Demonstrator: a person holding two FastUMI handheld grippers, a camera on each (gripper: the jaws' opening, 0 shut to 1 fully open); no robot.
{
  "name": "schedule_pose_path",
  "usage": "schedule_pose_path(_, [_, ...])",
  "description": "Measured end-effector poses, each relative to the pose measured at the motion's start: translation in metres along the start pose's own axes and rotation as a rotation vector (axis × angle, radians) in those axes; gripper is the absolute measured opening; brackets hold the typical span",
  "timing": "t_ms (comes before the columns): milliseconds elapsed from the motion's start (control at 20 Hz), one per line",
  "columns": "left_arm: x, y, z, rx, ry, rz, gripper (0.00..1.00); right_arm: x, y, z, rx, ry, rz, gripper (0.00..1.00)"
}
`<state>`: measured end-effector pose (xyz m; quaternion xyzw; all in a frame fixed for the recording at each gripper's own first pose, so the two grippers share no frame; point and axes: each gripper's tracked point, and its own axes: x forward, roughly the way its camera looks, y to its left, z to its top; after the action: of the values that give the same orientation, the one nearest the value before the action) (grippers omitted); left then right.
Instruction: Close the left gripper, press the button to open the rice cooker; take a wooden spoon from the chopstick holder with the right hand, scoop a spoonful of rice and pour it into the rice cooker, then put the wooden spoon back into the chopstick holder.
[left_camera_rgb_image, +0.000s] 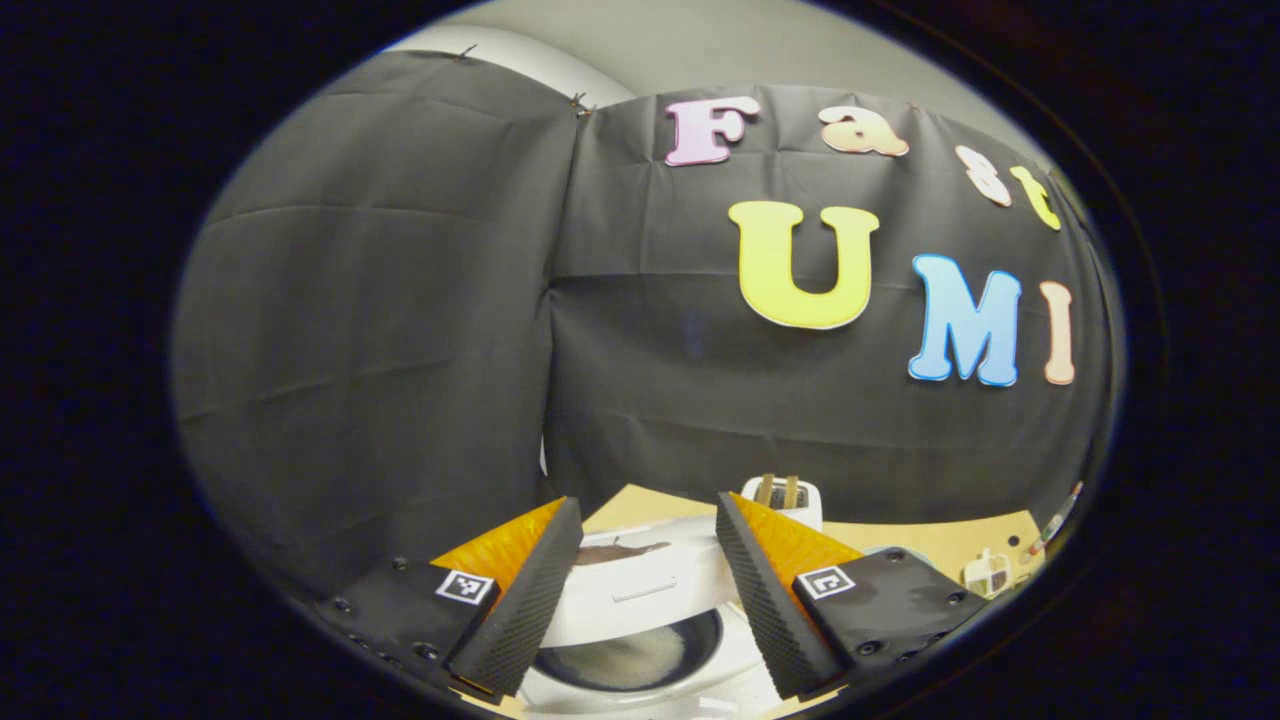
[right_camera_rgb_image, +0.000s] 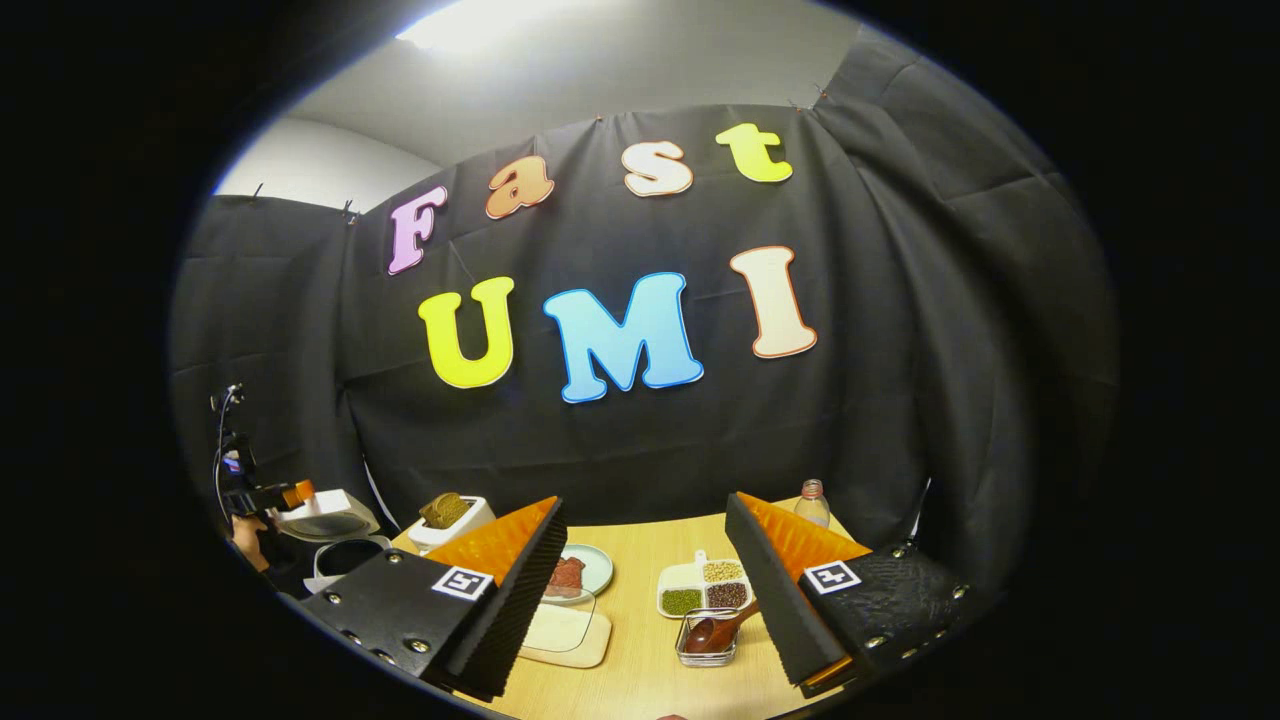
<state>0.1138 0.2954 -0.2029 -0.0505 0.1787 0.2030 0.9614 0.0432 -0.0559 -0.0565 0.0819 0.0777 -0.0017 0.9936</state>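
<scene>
My left gripper (left_camera_rgb_image: 648, 560) wide open above the open rice cooker (left_camera_rgb_image: 640, 630), toaster (left_camera_rgb_image: 782, 498) behind, my right gripper (right_camera_rgb_image: 645, 570) wide open, empty, wooden spoon (right_camera_rgb_image: 712, 632) in holder (right_camera_rgb_image: 706, 648) on tabletop (right_camera_rgb_image: 640, 680)

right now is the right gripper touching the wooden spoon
Apart. The right gripper view shows the right gripper open, its fingers wide, with the wooden spoon lying in its holder on the table between them, touching neither.
</scene>
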Motion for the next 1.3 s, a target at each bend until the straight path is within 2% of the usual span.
schedule_pose_path(100, [-0.01,-0.007,-0.024,0.004,0.021,-0.017,0.98,-0.002,-0.001,-0.003,0.001,0.002,0.002,0.97])
schedule_pose_path(150, [-0.015,-0.008,-0.036,0.003,0.028,-0.021,0.93,-0.002,-0.001,-0.003,-0.006,0.006,0.004,0.97])
schedule_pose_path(250, [-0.021,-0.011,-0.053,-0.011,0.05,-0.019,0.96,-0.001,-0.001,-0.005,-0.023,0.018,0.01,0.97])
schedule_pose_path(300, [-0.022,-0.011,-0.06,-0.013,0.06,-0.016,0.89,0.0,0.0,-0.006,-0.027,0.021,0.013,0.97])
schedule_pose_path(350, [-0.026,-0.011,-0.068,-0.008,0.068,0.0,0.9,-0.001,0.0,-0.008,-0.029,0.025,0.013,0.97])
schedule_pose_path(400, [-0.03,-0.01,-0.069,-0.005,0.067,0.007,0.96,-0.001,-0.001,-0.008,-0.029,0.028,0.014,0.97])
schedule_pose_path(500, [-0.037,-0.011,-0.077,-0.008,0.075,0.005,0.94,-0.002,-0.004,-0.011,-0.022,0.031,0.007,0.97])
schedule_pose_path(550, [-0.039,-0.012,-0.083,0.0,0.088,0.002,0.97,-0.002,-0.005,-0.012,-0.014,0.032,0.005,0.97])
schedule_pose_path(650, [-0.041,-0.01,-0.092,0.011,0.107,-0.002,0.92,-0.004,-0.006,-0.017,-0.003,0.044,0.003,0.97])
schedule_pose_path(700, [-0.042,-0.011,-0.097,0.011,0.117,-0.001,0.95,-0.004,-0.006,-0.018,0.002,0.046,0.003,0.97])
schedule_pose_path(1300, [-0.042,-0.009,-0.137,0.022,0.189,-0.008,0.95,-0.017,-0.014,-0.027,0.014,0.057,-0.045,0.98])
